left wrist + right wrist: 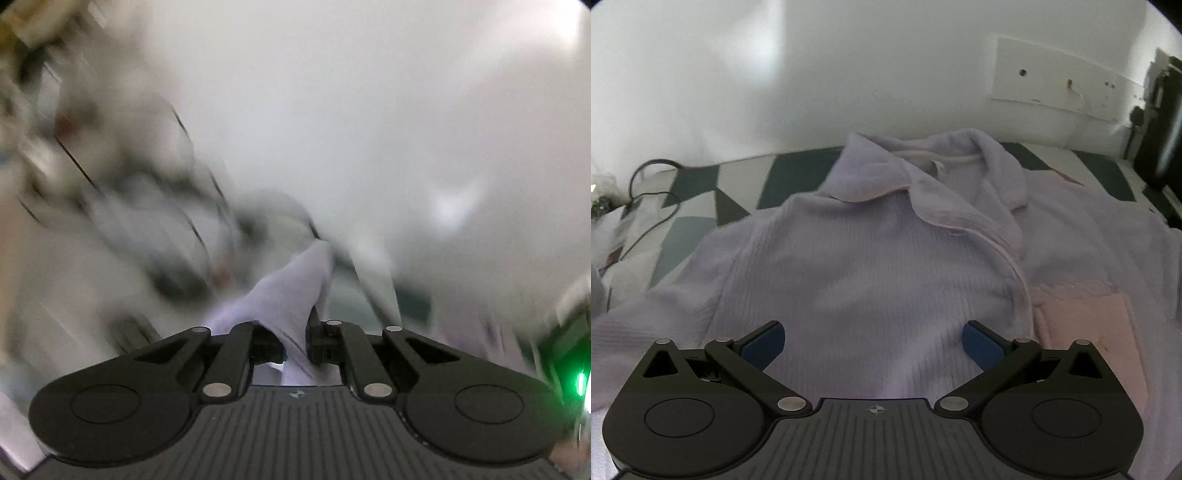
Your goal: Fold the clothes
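A bed (798, 173) with a teal-and-white geometric cover carries 1 lilac collared top (857, 266) and a black cable (652, 192).

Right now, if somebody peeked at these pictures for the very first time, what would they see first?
First, the big lilac pajama top spread flat over the patterned bedspread, collar toward the white wall, filling the right wrist view. The right gripper hangs open just above it, near a pink pocket on its right. In the blurry left wrist view, the left gripper is shut on a pinch of lilac cloth.
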### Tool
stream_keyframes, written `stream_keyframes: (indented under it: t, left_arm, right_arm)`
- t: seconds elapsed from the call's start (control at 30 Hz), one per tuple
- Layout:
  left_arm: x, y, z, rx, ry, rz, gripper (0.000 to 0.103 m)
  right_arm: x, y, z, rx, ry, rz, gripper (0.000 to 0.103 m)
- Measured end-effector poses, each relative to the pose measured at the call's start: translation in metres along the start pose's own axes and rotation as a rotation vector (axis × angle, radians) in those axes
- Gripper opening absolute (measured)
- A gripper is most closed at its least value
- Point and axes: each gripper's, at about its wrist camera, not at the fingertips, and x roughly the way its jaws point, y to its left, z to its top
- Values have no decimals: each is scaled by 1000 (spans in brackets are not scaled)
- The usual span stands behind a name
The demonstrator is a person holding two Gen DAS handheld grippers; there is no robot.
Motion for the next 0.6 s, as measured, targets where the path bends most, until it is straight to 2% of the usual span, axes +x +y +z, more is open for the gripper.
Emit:
stream_keyframes:
  t: [0.07,0.27,0.37,0.53,0.6]
  left_arm:
    - [-5,14,7,-15,-38,49,9]
    - [27,24,-20,69,41,164,9]
    - [29,25,-27,68,61,180,9]
    - [31,27,-38,55,89,196,9]
    - [32,27,-42,50,100,203,9]
  right_arm:
    - [4,5,0,-24,0,18,102]
    - [22,25,0,-94,14,-9,102]
    - [26,27,6,-107,24,-8,102]
    - [15,34,28,-185,-69,50,102]
    - [18,42,40,-218,-97,37,95]
